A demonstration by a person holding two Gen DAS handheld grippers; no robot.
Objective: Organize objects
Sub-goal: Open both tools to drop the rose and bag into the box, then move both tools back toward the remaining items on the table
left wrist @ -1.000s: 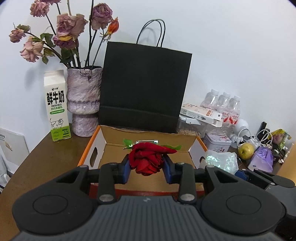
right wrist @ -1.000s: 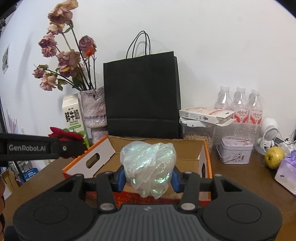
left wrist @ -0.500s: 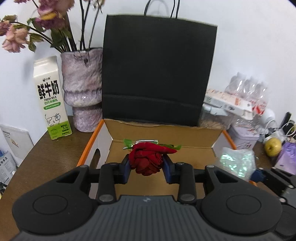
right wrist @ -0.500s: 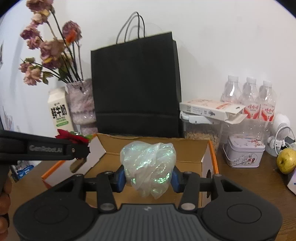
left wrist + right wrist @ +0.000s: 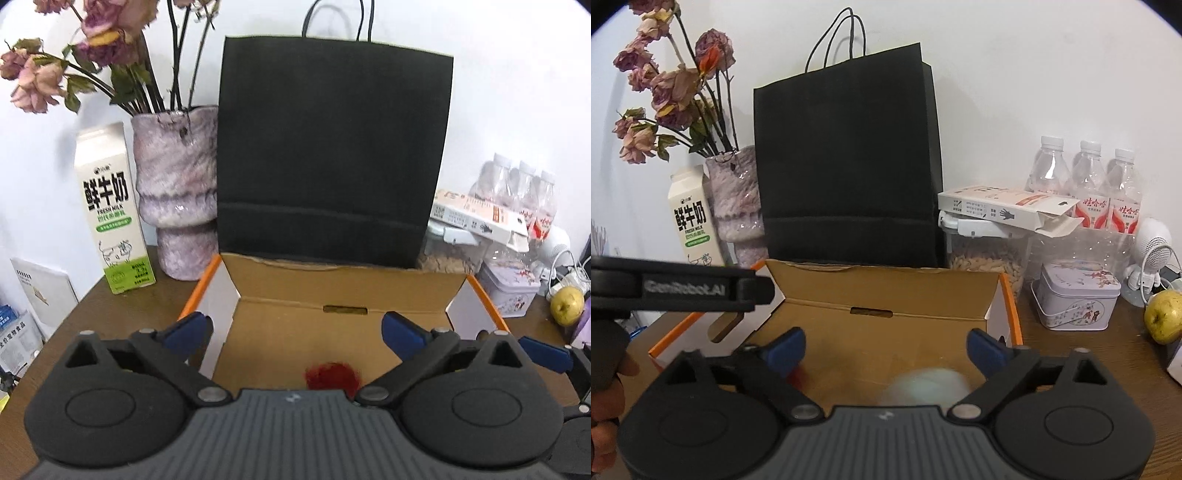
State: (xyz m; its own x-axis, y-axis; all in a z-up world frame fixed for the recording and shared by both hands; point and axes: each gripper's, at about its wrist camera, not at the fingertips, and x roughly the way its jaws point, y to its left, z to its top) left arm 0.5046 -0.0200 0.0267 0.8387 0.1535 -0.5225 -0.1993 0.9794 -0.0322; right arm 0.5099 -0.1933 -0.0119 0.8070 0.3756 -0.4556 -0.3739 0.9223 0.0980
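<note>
An open cardboard box [image 5: 343, 284] with orange edges sits just ahead of both grippers. My left gripper [image 5: 295, 332] hangs over it, its jaws opening wide, with nothing between the blue pads. A red rose [image 5: 332, 376] lies free below it on the box floor. In the right wrist view my right gripper [image 5: 886, 350] is over the same box [image 5: 886, 291], its jaws also opening. A blurred iridescent plastic bag [image 5: 927, 386] sits loose beneath them, touching neither pad. One of the left gripper's fingers [image 5: 701, 290] reaches in from the left.
A black paper bag [image 5: 332, 147] stands right behind the box. Left of it are a vase of dried flowers [image 5: 173, 192] and a milk carton [image 5: 110, 214]. To the right stand water bottles [image 5: 1086, 181], a jar, a tin [image 5: 1075, 299] and an apple [image 5: 1163, 315].
Both grippers moved forward over the box and opened. The rose left the left pads and the plastic bag left the right pads; both dropped into the box.
</note>
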